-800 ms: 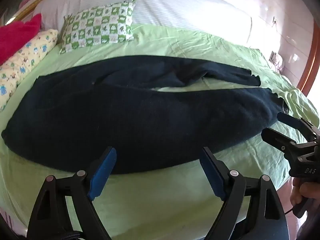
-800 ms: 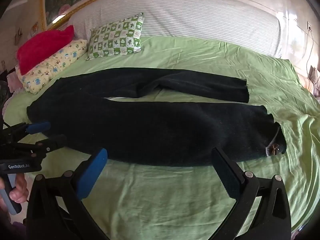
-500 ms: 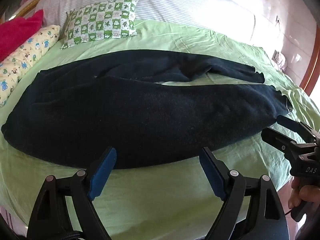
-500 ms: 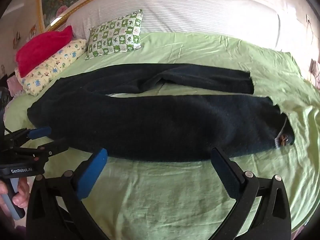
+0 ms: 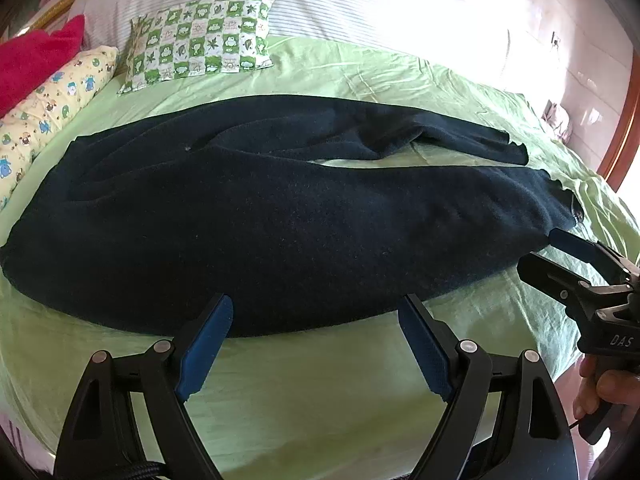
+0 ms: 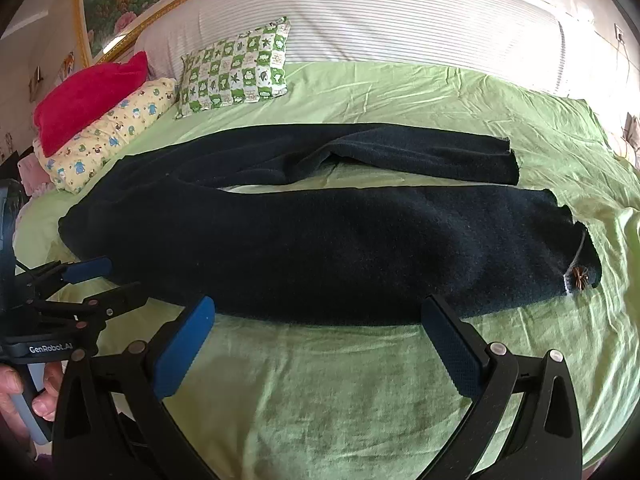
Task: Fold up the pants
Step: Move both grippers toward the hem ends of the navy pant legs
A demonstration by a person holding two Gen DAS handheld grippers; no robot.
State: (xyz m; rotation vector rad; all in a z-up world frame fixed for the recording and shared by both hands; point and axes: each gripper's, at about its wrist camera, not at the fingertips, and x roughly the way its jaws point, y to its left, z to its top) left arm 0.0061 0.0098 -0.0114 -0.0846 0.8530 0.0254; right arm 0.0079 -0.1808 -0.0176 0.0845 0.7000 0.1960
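Dark navy pants point(image 5: 280, 216) lie spread flat on the green bed sheet point(image 5: 320, 392), waist at the left, two legs reaching right; they also show in the right wrist view point(image 6: 340, 248). The near leg's hem carries a small brown bow point(image 6: 579, 278). My left gripper point(image 5: 316, 340) is open and empty, just in front of the near edge of the pants. My right gripper point(image 6: 320, 344) is open and empty, in front of the near leg. In the left wrist view the right gripper point(image 5: 548, 250) is beside the near hem. In the right wrist view the left gripper point(image 6: 106, 278) is near the waist.
A green checked pillow point(image 6: 236, 68), a yellow patterned pillow point(image 6: 108, 132) and a red cushion point(image 6: 88, 96) lie at the head of the bed. A white striped headboard point(image 6: 400, 20) stands behind. The bed's right edge point(image 5: 600, 208) meets a wooden frame.
Both grippers have moved forward and closer to the pants, which now fill more of each view. Both stay open. The pants have not moved.
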